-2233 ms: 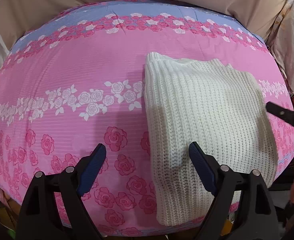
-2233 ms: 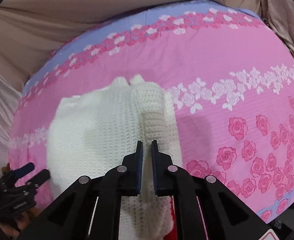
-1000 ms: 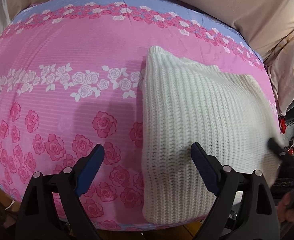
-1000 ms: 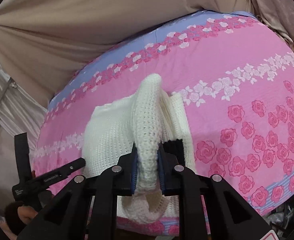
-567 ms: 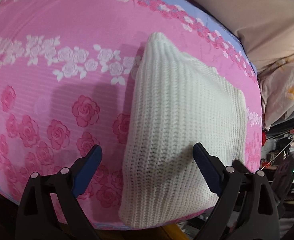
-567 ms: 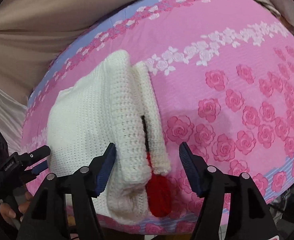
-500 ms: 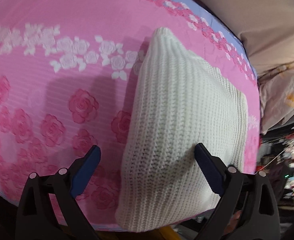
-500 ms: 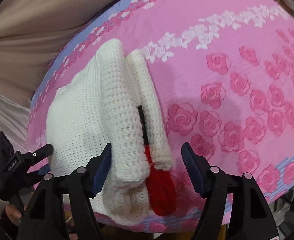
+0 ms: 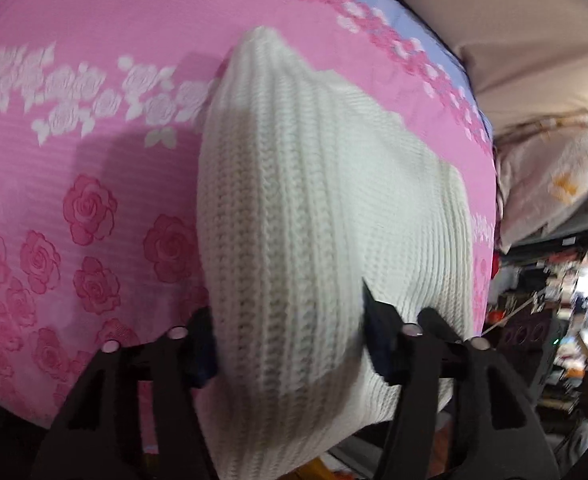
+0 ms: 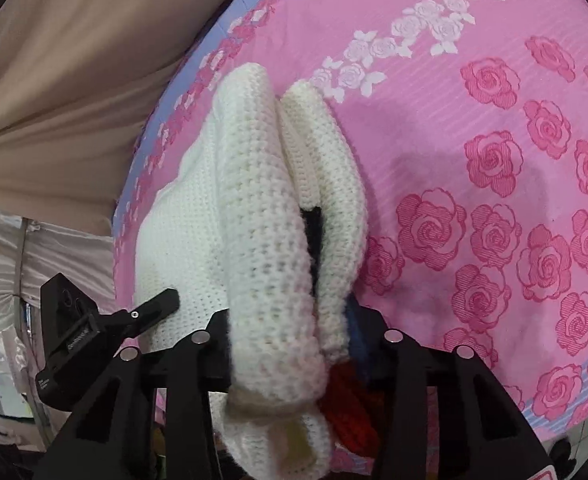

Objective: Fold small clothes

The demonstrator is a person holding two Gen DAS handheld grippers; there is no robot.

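1. White knit sweater [image 9: 326, 216], folded, lies centre frame on the pink bedsheet [image 9: 74, 128].
2. Left gripper [image 9: 290, 340] and right gripper [image 10: 290, 344], jaws just closing, each pinch its near edge.
3. Step: gripping for another fold; next, lift both corners evenly.

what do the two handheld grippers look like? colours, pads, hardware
Both the left gripper and the right gripper are matte black plastic, each with two angular triangulated fingers, dark blue pads on the inner faces and round silver pins at the joints. No cables or sleeves visible.
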